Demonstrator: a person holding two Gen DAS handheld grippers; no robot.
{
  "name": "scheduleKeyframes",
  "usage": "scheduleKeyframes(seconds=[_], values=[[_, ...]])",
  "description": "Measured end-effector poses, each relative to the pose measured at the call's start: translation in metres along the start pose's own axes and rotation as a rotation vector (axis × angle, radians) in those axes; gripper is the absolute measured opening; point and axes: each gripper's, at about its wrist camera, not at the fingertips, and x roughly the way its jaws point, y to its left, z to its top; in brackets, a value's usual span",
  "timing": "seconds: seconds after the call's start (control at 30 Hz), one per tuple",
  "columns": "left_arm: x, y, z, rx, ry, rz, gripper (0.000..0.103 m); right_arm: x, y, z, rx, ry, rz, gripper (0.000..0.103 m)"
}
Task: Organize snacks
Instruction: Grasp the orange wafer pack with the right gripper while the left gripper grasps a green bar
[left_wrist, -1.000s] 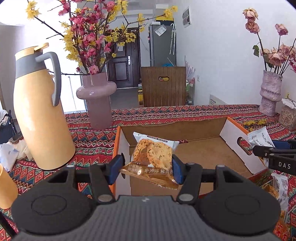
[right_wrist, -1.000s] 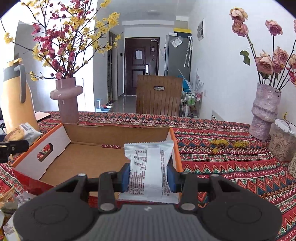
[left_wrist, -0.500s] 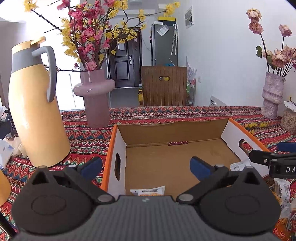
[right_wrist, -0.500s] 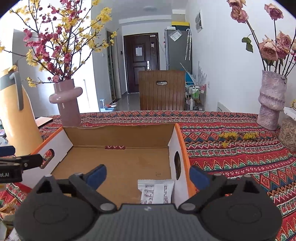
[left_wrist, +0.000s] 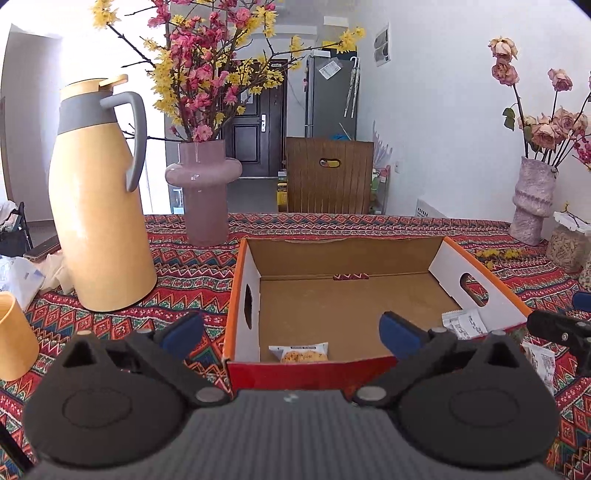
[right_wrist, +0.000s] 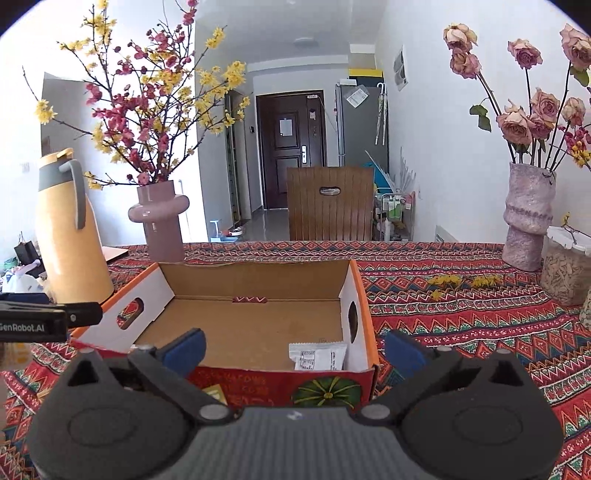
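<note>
Item: snack box, two packets in, both tongs empty.

I hold the left gripper (left_wrist: 291, 330) and right gripper (right_wrist: 293, 345) spread wide, gripping nothing. The cookie packet (left_wrist: 299, 353) lies at the cardboard box's (left_wrist: 243, 280) near-left corner, the white packet (right_wrist: 317, 356) at its near-right. Next, I judge: fetch loose packets (left_wrist: 539, 360) beside the box, pinching mid-body. The box's front wall hides both packets' lower halves; print unreadable.

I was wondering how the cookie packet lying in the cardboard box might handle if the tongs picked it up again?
The cookie packet looks like thin film wrap, so it would probably flex and crinkle. It seems small and flat, so likely light. The cookies pictured on it suggest brittle contents; a hard squeeze could crack them. It lies flat near the cardboard box's front wall, so rolling seems unlikely.
</note>
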Motion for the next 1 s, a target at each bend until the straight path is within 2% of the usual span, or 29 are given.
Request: scheduleKeyframes(seconds=[0.3,0.53,0.7,0.87,1.0], values=[[-0.041,0.017,-0.037,-0.043,0.039,-0.045,0.103,-0.047,0.01,-0.049,-0.029,0.041,0.029,0.103],[-0.067,0.028,-0.066,-0.041,0.065,-0.043,0.103,-0.063,0.016,-0.087,-0.02,0.107,0.076,0.103],[-0.076,0.032,-0.071,-0.043,0.065,-0.035,0.103,-0.055,0.02,-0.088,-0.032,0.125,0.128,0.097],[-0.08,0.033,-0.074,-0.045,0.069,-0.032,0.103,-0.035,0.019,-0.08,-0.047,0.161,0.163,0.083],[-0.081,0.036,-0.076,-0.053,0.074,-0.032,0.103,-0.021,0.013,-0.079,-0.024,0.198,0.19,0.079]])
